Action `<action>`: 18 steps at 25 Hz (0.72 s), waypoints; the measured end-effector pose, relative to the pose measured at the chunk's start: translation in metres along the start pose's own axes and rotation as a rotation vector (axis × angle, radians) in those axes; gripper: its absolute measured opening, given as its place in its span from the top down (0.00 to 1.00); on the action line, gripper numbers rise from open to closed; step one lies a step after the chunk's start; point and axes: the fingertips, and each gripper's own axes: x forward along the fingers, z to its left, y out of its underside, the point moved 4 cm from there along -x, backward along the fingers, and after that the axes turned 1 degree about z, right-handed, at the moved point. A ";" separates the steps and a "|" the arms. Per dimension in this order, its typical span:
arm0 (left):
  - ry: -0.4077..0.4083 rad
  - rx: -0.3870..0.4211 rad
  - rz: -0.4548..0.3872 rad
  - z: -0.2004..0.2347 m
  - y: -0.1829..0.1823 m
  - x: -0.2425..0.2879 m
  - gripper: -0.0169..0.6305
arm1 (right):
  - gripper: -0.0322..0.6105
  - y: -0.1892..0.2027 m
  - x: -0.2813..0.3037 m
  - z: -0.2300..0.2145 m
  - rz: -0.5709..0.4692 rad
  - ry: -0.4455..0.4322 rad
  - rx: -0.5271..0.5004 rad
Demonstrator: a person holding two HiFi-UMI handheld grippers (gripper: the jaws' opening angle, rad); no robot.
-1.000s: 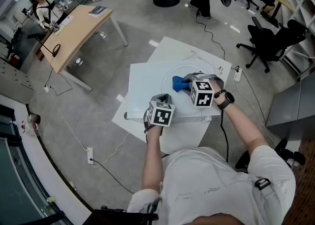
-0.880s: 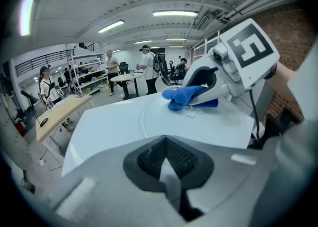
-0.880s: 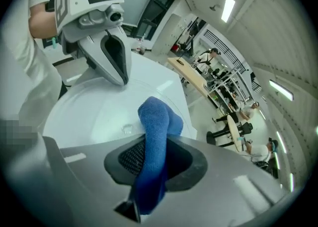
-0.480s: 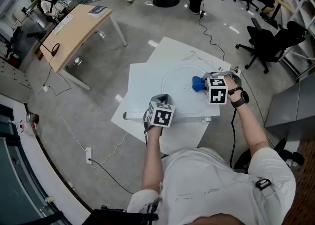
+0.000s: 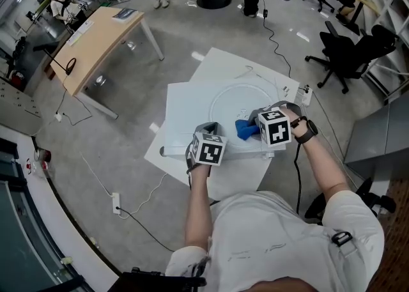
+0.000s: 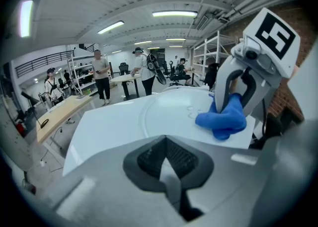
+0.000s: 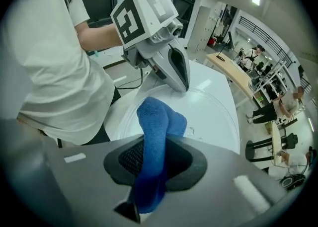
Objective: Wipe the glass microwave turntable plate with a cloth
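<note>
On the white tabletop (image 5: pixel 185 102), the right gripper (image 5: pixel 254 126) holds a blue cloth (image 5: pixel 243 130) down on the near part of the round glass turntable plate (image 5: pixel 238 102); the left gripper (image 5: pixel 203 132) sits at the tabletop's near edge, apart from the cloth

cloth (image 7: pixel 158 126): fuzzy terry; plate (image 5: pixel 225 100): clear glossy glass; table (image 5: pixel 185 115): smooth matt.

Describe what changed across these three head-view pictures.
The right hand-held gripper, shut on the blue cloth, swept right across the round glass turntable plate, then back left and nearer the person. The left hand-held gripper stayed at the plate's near rim.
</note>
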 end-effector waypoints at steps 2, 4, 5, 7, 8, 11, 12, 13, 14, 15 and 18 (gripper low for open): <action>0.002 -0.001 0.000 -0.001 0.000 0.000 0.97 | 0.81 -0.006 0.004 -0.001 -0.021 -0.001 -0.007; 0.001 0.000 -0.001 -0.001 0.000 0.001 0.97 | 0.81 -0.009 0.008 -0.004 -0.039 0.004 -0.002; 0.001 -0.001 -0.002 -0.001 0.000 0.000 0.97 | 0.81 -0.010 0.010 -0.006 -0.048 0.014 0.004; -0.001 -0.001 -0.004 -0.001 0.000 0.000 0.97 | 0.82 -0.013 0.013 -0.015 -0.066 0.057 0.025; -0.002 -0.002 -0.005 -0.001 0.000 0.000 0.97 | 0.82 -0.013 0.014 -0.020 -0.074 0.087 0.040; -0.001 -0.007 -0.006 -0.002 0.001 -0.001 0.97 | 0.82 -0.009 0.015 -0.038 -0.093 0.186 0.095; 0.002 -0.009 -0.008 -0.002 0.001 -0.001 0.97 | 0.82 -0.006 0.015 -0.045 -0.094 0.221 0.113; 0.006 -0.011 -0.009 -0.002 0.001 -0.001 0.97 | 0.82 -0.001 0.015 -0.051 -0.092 0.257 0.131; 0.008 -0.011 -0.009 -0.003 0.001 -0.001 0.97 | 0.82 0.004 0.015 -0.058 -0.086 0.294 0.148; 0.009 -0.010 -0.009 -0.002 0.001 -0.001 0.97 | 0.82 0.010 0.014 -0.065 -0.077 0.329 0.167; 0.012 -0.008 -0.011 -0.002 0.000 -0.001 0.97 | 0.82 0.031 0.008 -0.079 -0.017 0.406 0.210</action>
